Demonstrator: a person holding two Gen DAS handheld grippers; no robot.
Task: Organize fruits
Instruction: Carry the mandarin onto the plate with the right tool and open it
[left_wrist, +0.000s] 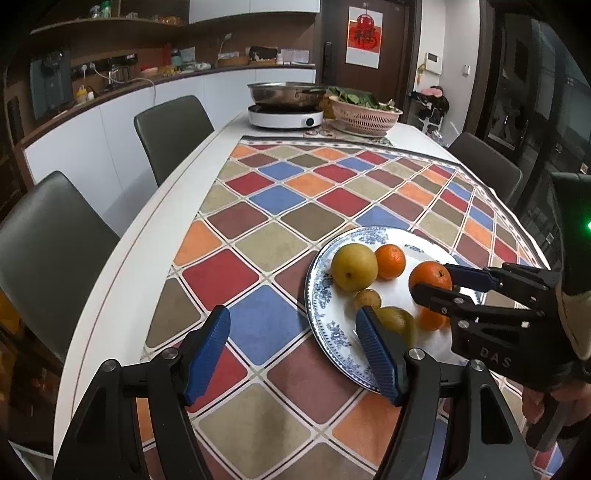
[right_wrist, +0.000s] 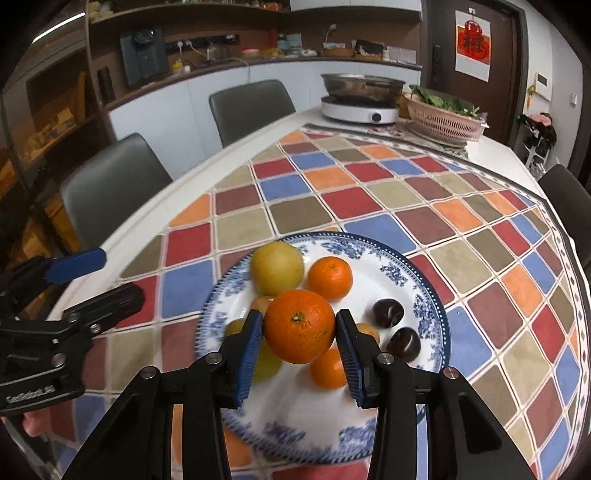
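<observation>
Left claw (left_wrist: 293, 326) spread, empty, over desk (left_wrist: 177, 177) at plate's (right_wrist: 413, 273) left rim. Right claw (right_wrist: 299, 326) pinching 1 orange (right_wrist: 299, 325) above plate; pear (right_wrist: 277, 267), 2 dark plums (right_wrist: 388, 313) on plate.

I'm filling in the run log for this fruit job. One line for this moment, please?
right gripper: shut on orange, over plate | left gripper: open, empty | plate: pear, oranges, dark plums
</observation>
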